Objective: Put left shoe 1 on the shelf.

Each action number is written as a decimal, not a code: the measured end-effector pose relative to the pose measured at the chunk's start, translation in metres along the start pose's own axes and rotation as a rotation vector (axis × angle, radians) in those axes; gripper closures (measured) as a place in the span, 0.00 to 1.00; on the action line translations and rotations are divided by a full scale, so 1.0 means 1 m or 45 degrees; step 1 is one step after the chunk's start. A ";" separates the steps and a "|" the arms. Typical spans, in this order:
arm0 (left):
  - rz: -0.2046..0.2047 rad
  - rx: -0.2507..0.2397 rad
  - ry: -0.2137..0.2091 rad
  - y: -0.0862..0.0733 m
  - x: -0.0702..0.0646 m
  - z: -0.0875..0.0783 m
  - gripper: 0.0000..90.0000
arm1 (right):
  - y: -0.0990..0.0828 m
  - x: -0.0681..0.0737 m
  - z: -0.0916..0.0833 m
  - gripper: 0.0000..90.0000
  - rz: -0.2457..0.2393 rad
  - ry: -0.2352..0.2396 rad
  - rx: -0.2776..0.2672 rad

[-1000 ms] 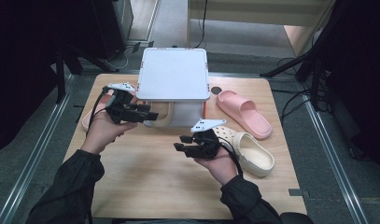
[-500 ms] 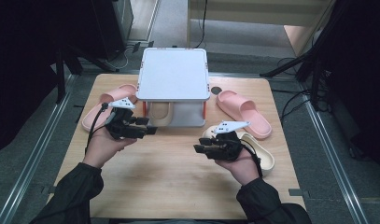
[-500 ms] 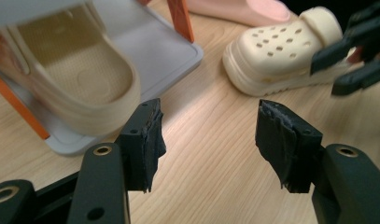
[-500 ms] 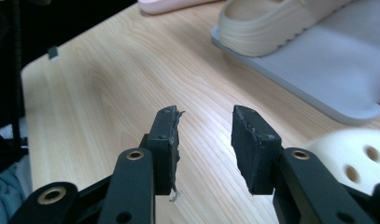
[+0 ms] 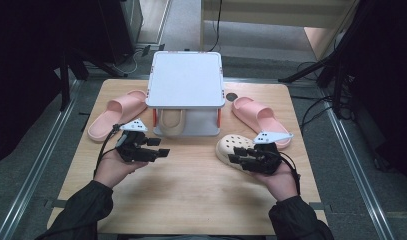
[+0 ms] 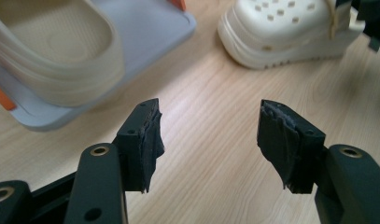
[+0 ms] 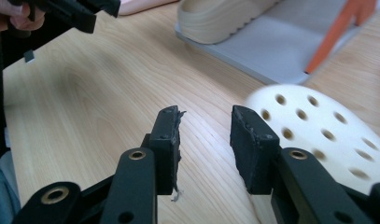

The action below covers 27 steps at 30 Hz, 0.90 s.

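A cream clog [image 5: 230,146] lies on the wooden table [image 5: 196,190], right of centre. My right gripper [image 5: 234,158] hovers over the clog's near side and points left. In the right gripper view the clog [image 7: 318,126] sits beside the right jaw. The right gripper [image 7: 205,144] is open; its jaws have just been closing a little, with nothing between them. My left gripper [image 5: 160,151] points right, low over the table in front of the white rack [image 5: 186,80]. In its own view the left gripper [image 6: 208,135] stands wide open over bare wood, and the clog [image 6: 285,32] lies ahead.
A cream slipper [image 5: 172,120] rests on the rack's lower shelf [image 6: 150,28]. One pink slipper [image 5: 116,112] lies left of the rack and another pink slipper [image 5: 258,117] lies right of it. Bare wood stretches between the two grippers.
The left hand came down from beside the rack toward the table's near side. The right hand slid right, over the cream clog. Both grippers stayed open.
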<state>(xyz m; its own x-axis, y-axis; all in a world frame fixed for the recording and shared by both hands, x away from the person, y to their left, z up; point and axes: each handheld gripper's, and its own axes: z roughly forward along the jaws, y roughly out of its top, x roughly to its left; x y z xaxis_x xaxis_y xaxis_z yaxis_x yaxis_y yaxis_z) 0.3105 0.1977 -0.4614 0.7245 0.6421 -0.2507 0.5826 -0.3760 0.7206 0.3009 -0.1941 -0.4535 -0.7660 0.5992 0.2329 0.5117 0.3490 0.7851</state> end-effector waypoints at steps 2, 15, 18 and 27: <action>-0.002 -0.001 -0.017 -0.001 0.000 0.001 0.44 | -0.002 -0.001 -0.003 0.70 0.002 -0.008 0.001; 0.033 0.026 -0.047 0.006 0.002 0.024 0.46 | -0.027 -0.013 -0.041 0.70 0.052 -0.113 -0.047; 0.025 0.023 -0.056 0.008 0.005 0.026 0.46 | -0.032 -0.015 -0.045 0.70 0.067 -0.139 -0.048; 0.020 0.006 -0.049 0.009 0.007 0.025 0.46 | -0.039 -0.028 -0.045 0.68 0.112 -0.185 -0.027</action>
<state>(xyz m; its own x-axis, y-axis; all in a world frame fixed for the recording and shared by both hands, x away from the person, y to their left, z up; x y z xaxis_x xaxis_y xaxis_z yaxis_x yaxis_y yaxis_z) 0.3300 0.1825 -0.4729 0.7471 0.6102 -0.2638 0.5725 -0.3889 0.7218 0.2845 -0.2568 -0.4649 -0.6535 0.7250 0.2173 0.5650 0.2763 0.7775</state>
